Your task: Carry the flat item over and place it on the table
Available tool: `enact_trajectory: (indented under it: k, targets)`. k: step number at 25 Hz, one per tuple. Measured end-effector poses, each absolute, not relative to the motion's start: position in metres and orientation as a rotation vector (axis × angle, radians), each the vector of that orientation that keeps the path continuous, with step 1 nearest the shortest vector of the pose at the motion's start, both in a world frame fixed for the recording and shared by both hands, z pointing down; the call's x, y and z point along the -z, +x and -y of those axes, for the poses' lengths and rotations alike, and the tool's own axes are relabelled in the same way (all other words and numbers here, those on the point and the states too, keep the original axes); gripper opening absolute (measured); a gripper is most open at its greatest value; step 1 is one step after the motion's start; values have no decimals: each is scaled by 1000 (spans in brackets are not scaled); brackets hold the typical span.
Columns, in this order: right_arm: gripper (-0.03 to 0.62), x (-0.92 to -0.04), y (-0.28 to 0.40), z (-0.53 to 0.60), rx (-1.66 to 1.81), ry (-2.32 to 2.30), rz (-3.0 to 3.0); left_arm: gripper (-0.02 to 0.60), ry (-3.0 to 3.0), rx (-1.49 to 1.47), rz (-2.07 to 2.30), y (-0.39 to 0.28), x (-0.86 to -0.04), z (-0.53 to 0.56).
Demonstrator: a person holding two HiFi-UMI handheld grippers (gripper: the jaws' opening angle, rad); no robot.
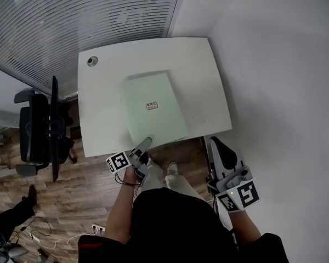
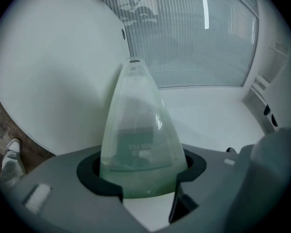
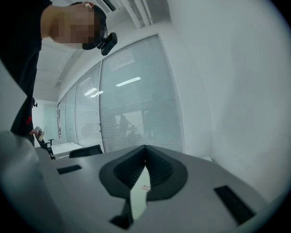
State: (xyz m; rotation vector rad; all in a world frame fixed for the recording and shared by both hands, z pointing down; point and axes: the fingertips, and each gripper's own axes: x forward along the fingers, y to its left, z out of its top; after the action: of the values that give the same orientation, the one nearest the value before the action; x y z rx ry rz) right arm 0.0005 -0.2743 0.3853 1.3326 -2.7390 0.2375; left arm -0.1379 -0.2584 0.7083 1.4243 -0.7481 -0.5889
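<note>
A pale green flat packet (image 1: 153, 108) with a small label lies on the white table (image 1: 101, 100), its near corner at the table's front edge. My left gripper (image 1: 145, 145) is shut on that near edge. In the left gripper view the packet (image 2: 138, 125) fills the gap between the jaws, with the tabletop (image 2: 48, 81) beside it. My right gripper (image 1: 217, 148) hangs to the right of the table, below its front right corner, with nothing in it. In the right gripper view its jaws (image 3: 145, 152) meet at the tips and point at a glass wall.
A black office chair (image 1: 41, 127) stands left of the table on the wood floor (image 1: 77, 201). A cable grommet (image 1: 92, 61) sits in the table's far left corner. Blinds (image 1: 82, 21) run behind the table and a white wall (image 1: 285, 81) rises on the right. My shoe (image 1: 171, 170) shows below the table edge.
</note>
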Motion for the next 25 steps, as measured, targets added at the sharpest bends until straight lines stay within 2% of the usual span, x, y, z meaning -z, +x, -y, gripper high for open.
enact_trajectory:
  k: [9,20,25]
  targets:
    - [-12,-389,-5,274,-262,1329,2715,285,1412,591,707,-139,-723,266]
    - [-11,-382,-12,271,-255,1312,2744,287,1381,440,726,-127,-742,261]
    - [-11,-382,-10,267,-260,1305,2754,316,1302,406,733,-126,-749,257]
